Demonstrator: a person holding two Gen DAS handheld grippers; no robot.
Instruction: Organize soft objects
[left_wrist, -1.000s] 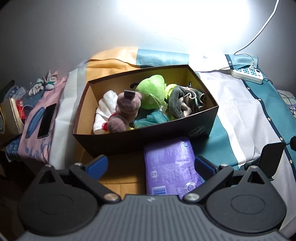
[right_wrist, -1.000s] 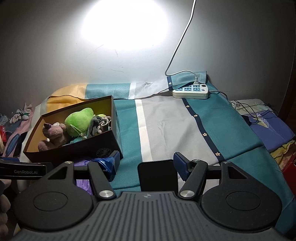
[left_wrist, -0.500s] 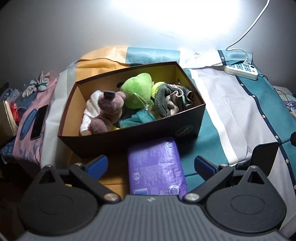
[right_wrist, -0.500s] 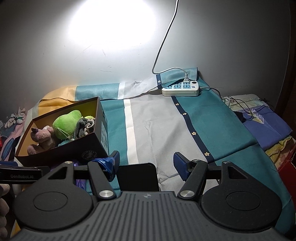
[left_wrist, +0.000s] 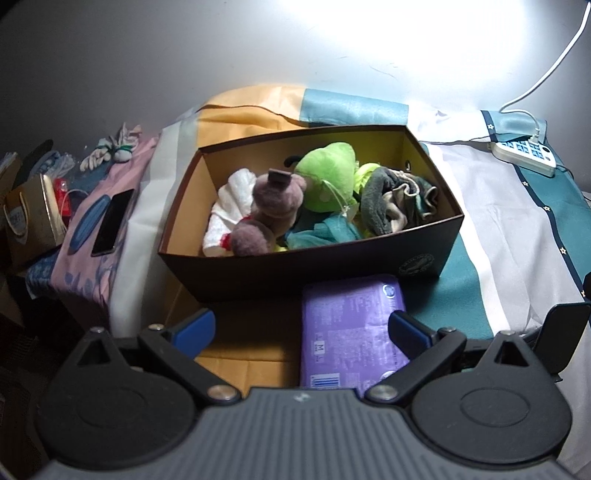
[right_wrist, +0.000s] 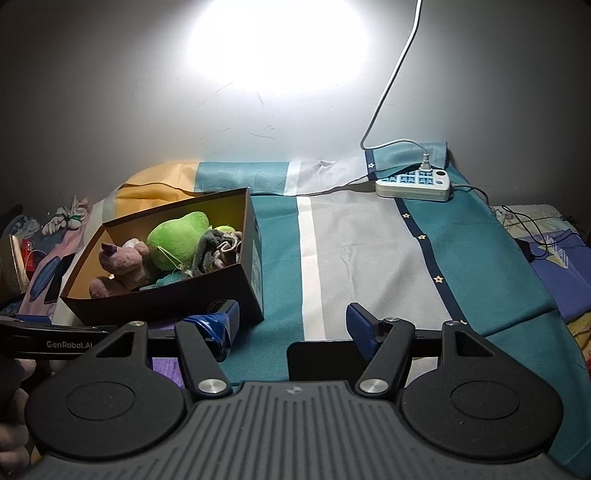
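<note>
Striped bedspread (right_wrist: 362, 258) under lit wall; brown box (left_wrist: 310, 266) holds plush toys; left gripper (left_wrist: 301, 325), right gripper (right_wrist: 291, 321) jaws wide, empty.

Matt cardboard box (left_wrist: 258, 273), fuzzy plush toys (left_wrist: 325, 177), glossy purple plastic pack (left_wrist: 351, 332), woven cloth bedsheet (right_wrist: 369, 251)

Both tongs (left_wrist: 301, 326) (right_wrist: 291, 321) wide apart, empty.

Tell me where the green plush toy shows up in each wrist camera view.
Left wrist: green plush toy sits at upper centre, in the back of the brown box.
Right wrist: green plush toy sits left of centre, inside the same box.
Shared landmark: the white power strip.
</note>
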